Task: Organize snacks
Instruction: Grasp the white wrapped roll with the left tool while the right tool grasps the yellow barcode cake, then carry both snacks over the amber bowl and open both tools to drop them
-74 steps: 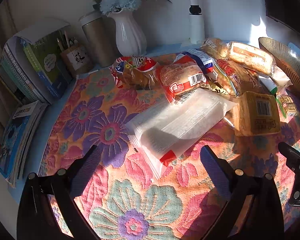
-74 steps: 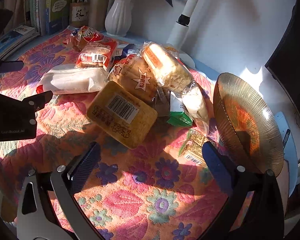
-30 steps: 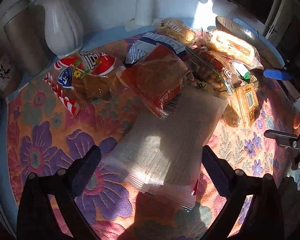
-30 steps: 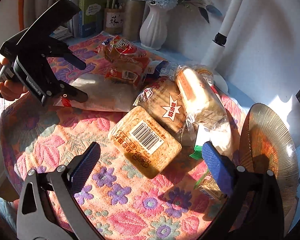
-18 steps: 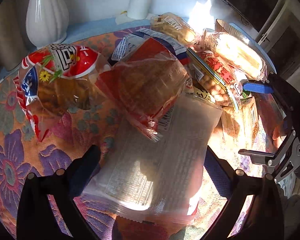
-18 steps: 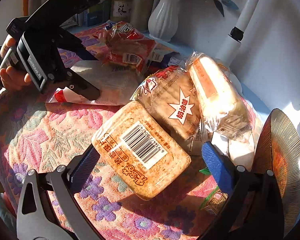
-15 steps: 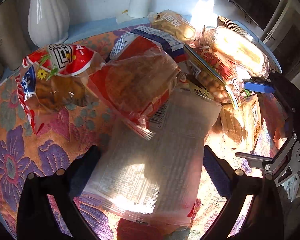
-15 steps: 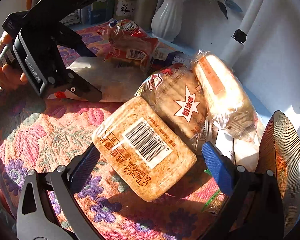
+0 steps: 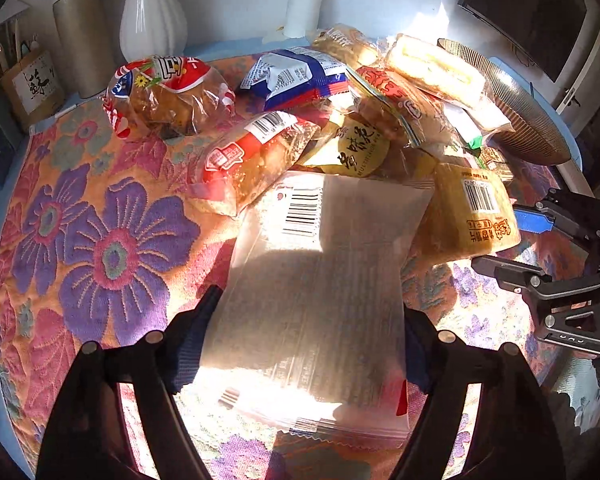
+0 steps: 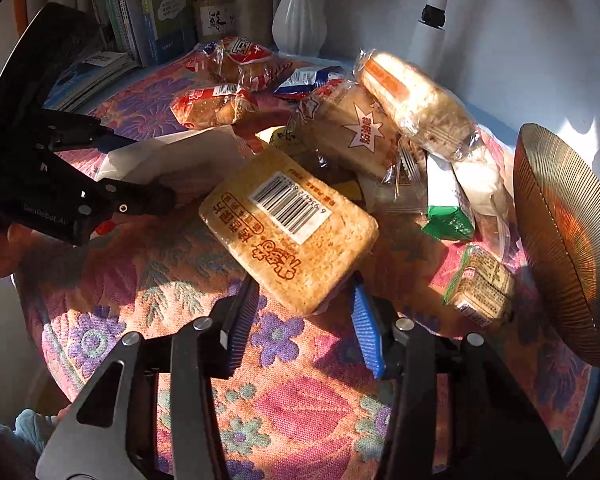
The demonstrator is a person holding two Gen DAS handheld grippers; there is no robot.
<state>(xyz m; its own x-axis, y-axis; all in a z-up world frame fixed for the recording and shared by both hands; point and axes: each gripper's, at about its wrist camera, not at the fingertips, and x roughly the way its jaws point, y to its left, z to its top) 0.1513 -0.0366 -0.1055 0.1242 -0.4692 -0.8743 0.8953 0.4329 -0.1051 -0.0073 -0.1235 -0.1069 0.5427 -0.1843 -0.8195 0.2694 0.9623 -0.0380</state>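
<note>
Frosted white packet [image 9: 320, 280] sits pinched in my left gripper [image 9: 304, 344], jaws just closing; my right gripper [image 10: 304, 320] seems clamped on the toast pack's [image 10: 288, 224] corner. Remaining snacks lie heaped beside the empty gold bowl [image 10: 560, 240].

The tablecloth [image 9: 100, 240] was orange with big purple and pink flowers. One frosted white packet [image 9: 320, 280] carried a black barcode and a red corner. The toast pack [image 10: 292, 228] was golden-brown with red lettering. Another bread bag [image 9: 164, 92] had red, white and blue print. The vase [image 9: 152, 12] was plain white, the ribbed plate [image 10: 572, 240] gold-amber.
</note>
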